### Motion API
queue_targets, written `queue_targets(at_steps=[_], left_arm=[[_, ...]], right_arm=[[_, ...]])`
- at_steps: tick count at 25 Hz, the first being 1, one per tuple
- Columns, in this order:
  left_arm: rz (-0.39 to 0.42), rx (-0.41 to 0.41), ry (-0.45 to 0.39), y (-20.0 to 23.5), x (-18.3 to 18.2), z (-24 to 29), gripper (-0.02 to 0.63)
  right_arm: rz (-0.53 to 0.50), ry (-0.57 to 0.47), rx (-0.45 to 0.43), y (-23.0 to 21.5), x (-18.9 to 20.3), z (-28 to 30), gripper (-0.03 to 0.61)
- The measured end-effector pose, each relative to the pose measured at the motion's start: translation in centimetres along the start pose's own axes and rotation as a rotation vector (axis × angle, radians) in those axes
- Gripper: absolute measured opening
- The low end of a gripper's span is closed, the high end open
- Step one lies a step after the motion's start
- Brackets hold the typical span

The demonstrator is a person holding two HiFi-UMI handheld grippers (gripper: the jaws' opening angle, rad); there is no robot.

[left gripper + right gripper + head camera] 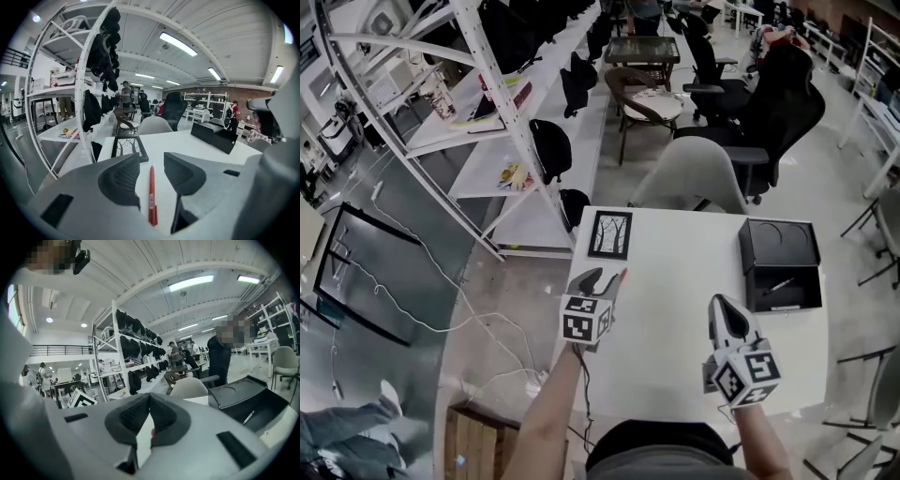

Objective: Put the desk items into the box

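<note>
- Large workshop hall with white shelving at the left and office chairs beyond. The work surface is a white tabletop (675,281).
- Box (780,264): black, at the far right of the tabletop, with its lid thrown back. A thin pen (781,286) lies in its open tray.
- Frame (609,234): black, with a tree print, lying flat at the far left corner, well apart from the box.
- Red pen (151,194): lies on the tabletop just short of the frame, pointing roughly away from the person.
- Left tool (151,161): jaws spread, one on each side of the red pen, with a gap showing on both sides. Neither jaw appears to touch it.
- Right tool (149,398): jaws pressed together at the tips with nothing pinched. It hovers over the near right of the tabletop, short of the box.
- Step in hand, as judged: picking up the red pen. The left tool is lined up but has not closed.
- Next move calls for:
  - closing the jaws squarely across the barrel, near the middle so the pen does not pivot;
  - lifting clear of the tabletop;
  - carrying it right across to the box tray and releasing low, beside the thin pen.
- The frame looks to be left outside the box. It is flat and will likely need an edge lifted first.
</note>
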State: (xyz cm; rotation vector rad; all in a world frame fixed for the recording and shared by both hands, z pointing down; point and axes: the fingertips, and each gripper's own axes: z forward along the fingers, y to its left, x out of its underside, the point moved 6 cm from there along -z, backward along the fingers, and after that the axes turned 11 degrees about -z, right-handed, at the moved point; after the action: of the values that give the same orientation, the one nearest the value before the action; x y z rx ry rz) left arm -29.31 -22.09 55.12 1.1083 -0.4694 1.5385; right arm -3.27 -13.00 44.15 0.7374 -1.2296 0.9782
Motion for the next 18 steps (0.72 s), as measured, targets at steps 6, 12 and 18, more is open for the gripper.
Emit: queue_targets(at_steps=[6,12,18], left_arm=[[-0.018,-0.011,0.088,0.2,1.9,2.0,0.155],[0.001,-0.023,0.177,0.3,3.5,3.5,0.154],[0.007,-0.039,0.238,0.8,4.4,4.2,0.153]], right_arm=[[0.009,0.011,0.008,-0.6,0.3,-0.2,0.003],[0.022,0.010,0.012,-1.2,0.6,-0.3,0.003],[0.028,0.015,0.017,-1.7,0.7,-0.1,0.003]])
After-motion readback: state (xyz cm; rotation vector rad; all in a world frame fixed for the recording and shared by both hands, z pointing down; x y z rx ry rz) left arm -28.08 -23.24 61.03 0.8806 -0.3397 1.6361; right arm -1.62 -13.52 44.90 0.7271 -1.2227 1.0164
